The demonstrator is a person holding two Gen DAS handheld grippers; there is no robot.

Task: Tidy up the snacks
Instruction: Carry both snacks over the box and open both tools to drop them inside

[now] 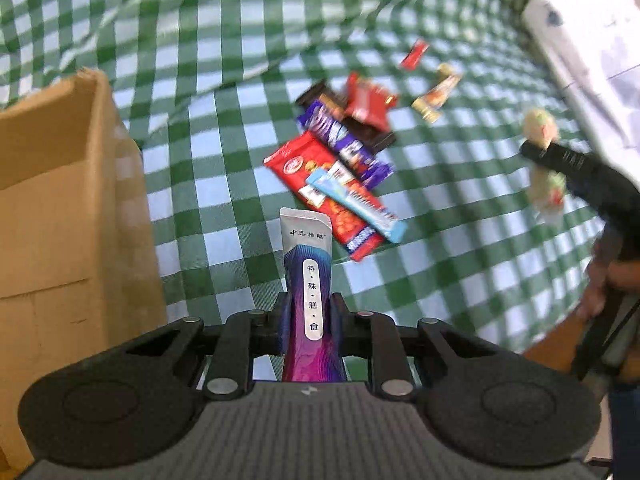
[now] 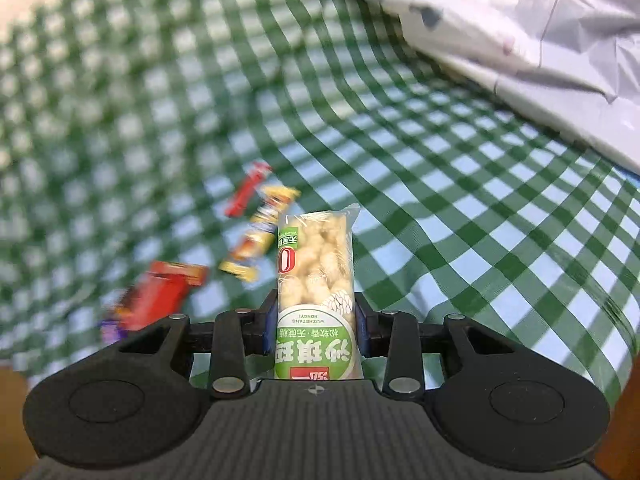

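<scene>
My left gripper (image 1: 308,312) is shut on a purple and white snack pouch (image 1: 307,264), held upright above the checked cloth. A cardboard box (image 1: 60,200) stands just to its left. A pile of snack bars (image 1: 340,160) lies on the cloth ahead. My right gripper (image 2: 316,320) is shut on a green and white puffed rice bar (image 2: 316,272); it also shows in the left wrist view (image 1: 540,136), at the right. Loose snacks lie to its left: a red packet (image 2: 160,292), a yellow bar (image 2: 260,236) and a small red stick (image 2: 246,188).
A green and white checked cloth (image 2: 440,200) covers the table. A white plastic sheet (image 2: 540,40) lies at the far right. A small red stick (image 1: 414,54) and a gold bar (image 1: 436,94) lie beyond the pile. The table's wooden edge (image 1: 560,340) shows at the right.
</scene>
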